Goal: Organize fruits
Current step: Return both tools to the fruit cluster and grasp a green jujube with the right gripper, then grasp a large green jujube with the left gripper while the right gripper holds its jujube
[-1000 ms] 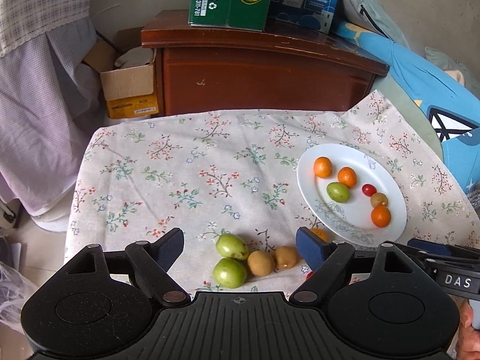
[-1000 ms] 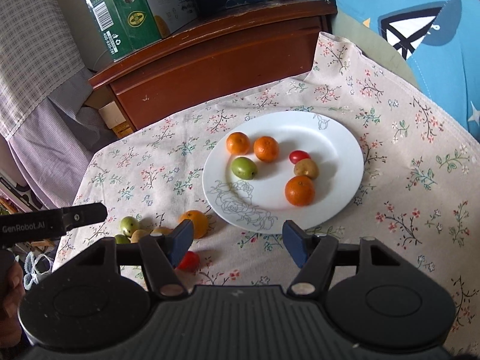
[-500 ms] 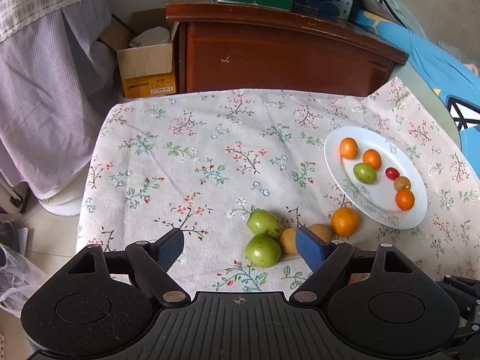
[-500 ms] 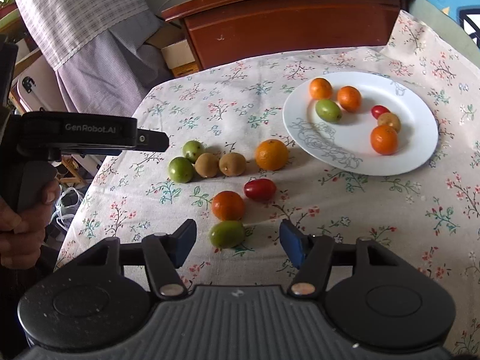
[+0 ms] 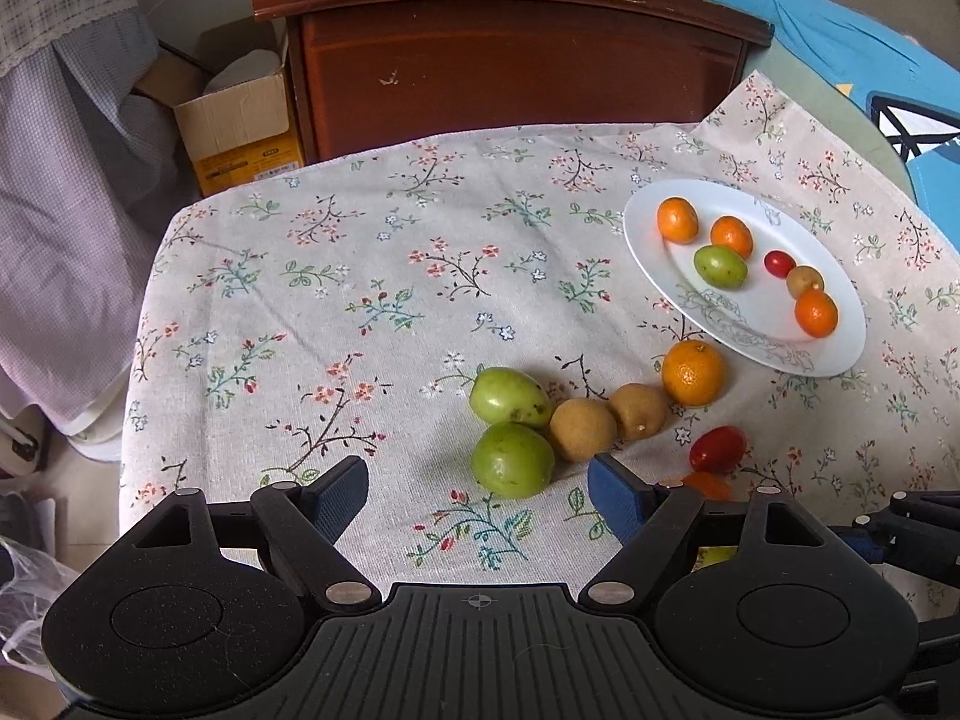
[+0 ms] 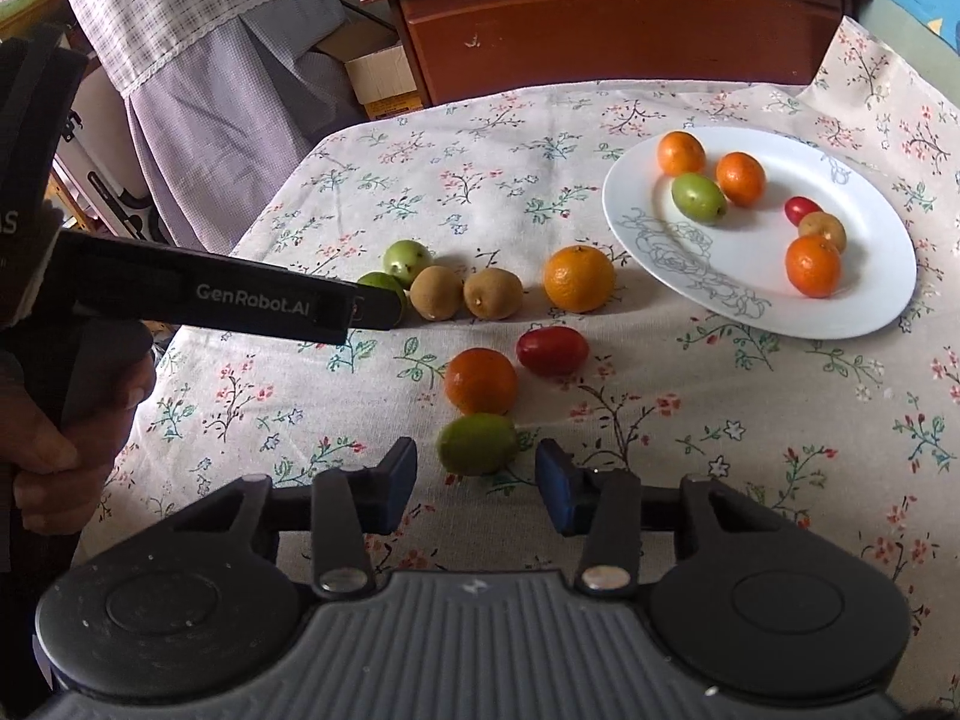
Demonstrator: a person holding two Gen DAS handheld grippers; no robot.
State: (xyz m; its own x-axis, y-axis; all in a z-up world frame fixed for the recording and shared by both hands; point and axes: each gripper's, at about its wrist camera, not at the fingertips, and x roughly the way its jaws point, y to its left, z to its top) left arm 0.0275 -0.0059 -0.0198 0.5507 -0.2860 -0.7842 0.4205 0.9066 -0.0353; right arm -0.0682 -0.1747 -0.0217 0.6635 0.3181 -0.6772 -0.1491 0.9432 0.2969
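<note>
1. The bench (image 5: 312, 276) I am working over carries a floral cloth, with the loose fruit near its front edge and a white plate (image 6: 864, 312) toward the far right.
2. The plate holds three small oranges, a green fruit, a red tomato and a brown fruit, all well apart from both of my tools.
3. My left hand-held gripper (image 5: 478, 489) is released, its jaws wide and slowly closing. The nearer green fruit (image 5: 512, 459) lies just ahead of the gap, touching neither pad.
4. My right hand-held gripper (image 6: 476, 483) is closing. The oval green fruit (image 6: 478, 443) sits just beyond its fingertips, in line with the gap, and the pads do not press on it yet.
5. A large orange (image 6: 579, 278) lies just beside the plate's near rim.
6. Two brown fruits (image 6: 465, 294) sit in a row left of that orange, next to two green ones.
7. A smaller orange (image 6: 480, 380) touches the oval green fruit's far side. The smooth red tomato (image 6: 552, 350) lies just beside it.
</note>
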